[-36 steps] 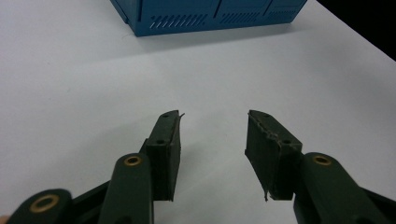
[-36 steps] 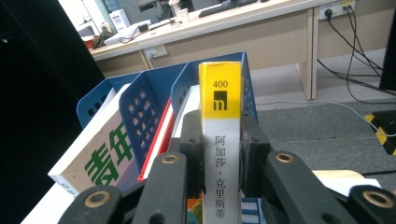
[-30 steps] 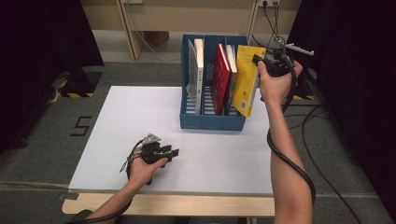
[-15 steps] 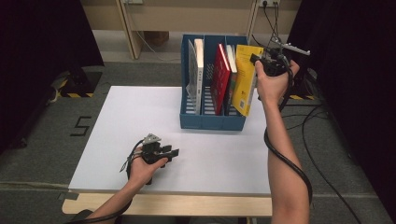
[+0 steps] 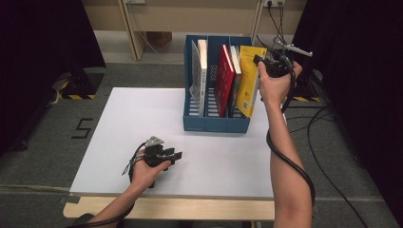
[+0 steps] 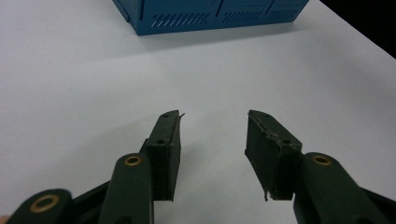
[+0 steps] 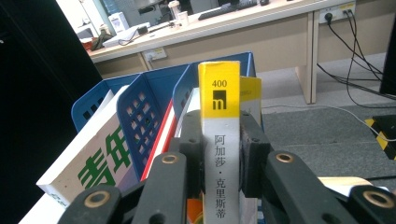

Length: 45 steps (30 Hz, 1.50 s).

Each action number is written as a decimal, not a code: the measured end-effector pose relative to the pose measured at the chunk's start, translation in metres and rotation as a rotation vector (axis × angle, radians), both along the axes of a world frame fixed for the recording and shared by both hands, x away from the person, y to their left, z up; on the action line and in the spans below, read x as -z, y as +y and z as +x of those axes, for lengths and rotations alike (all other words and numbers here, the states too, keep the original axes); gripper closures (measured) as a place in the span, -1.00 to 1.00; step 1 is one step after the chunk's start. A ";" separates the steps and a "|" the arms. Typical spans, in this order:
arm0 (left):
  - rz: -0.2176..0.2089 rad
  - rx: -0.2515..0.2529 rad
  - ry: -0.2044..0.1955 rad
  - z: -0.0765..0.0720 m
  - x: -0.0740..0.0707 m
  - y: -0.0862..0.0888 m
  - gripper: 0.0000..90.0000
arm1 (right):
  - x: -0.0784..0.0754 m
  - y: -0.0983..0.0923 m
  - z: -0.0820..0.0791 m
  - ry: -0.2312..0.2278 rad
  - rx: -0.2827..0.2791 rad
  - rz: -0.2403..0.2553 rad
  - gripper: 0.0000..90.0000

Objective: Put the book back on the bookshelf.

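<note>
It looked like an office set up for tests. A long pale wooden desk (image 7: 261, 23) stood at the back with a dark keyboard (image 7: 226, 9) on it. White wall plugs (image 7: 337, 11) held black cables (image 7: 348, 51). Grey carpet (image 5: 43, 156) covered the floor, and black curtains (image 5: 43, 42) hung nearby.

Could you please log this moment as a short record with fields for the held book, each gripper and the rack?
held book: yellow book, spine up, at the rack's right-hand end
right gripper: shut on the yellow book's spine
left gripper: open, nothing between its jaws, low over the white table
rack: blue file rack, also holding a white book and a red book
</note>
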<state>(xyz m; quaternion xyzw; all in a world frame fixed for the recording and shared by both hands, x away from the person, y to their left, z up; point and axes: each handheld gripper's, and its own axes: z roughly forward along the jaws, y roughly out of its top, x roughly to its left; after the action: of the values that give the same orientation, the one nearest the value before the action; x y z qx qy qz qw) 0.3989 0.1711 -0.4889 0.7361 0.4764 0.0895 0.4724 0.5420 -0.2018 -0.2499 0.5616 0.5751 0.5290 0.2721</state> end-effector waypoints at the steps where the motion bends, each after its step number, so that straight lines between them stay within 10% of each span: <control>1: 0.000 0.000 0.000 0.000 0.000 0.000 0.21 | 0.000 0.000 0.000 0.000 0.000 0.000 0.70; 45: 0.003 -0.006 0.009 0.002 0.003 0.002 0.22 | 0.011 0.013 0.017 -0.026 0.034 -0.034 0.70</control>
<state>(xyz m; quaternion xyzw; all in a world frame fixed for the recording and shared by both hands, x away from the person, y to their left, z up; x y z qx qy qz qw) 0.4010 0.1731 -0.4914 0.7359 0.4804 0.0884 0.4688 0.5594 -0.1883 -0.2613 0.5596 0.5708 0.5218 0.2979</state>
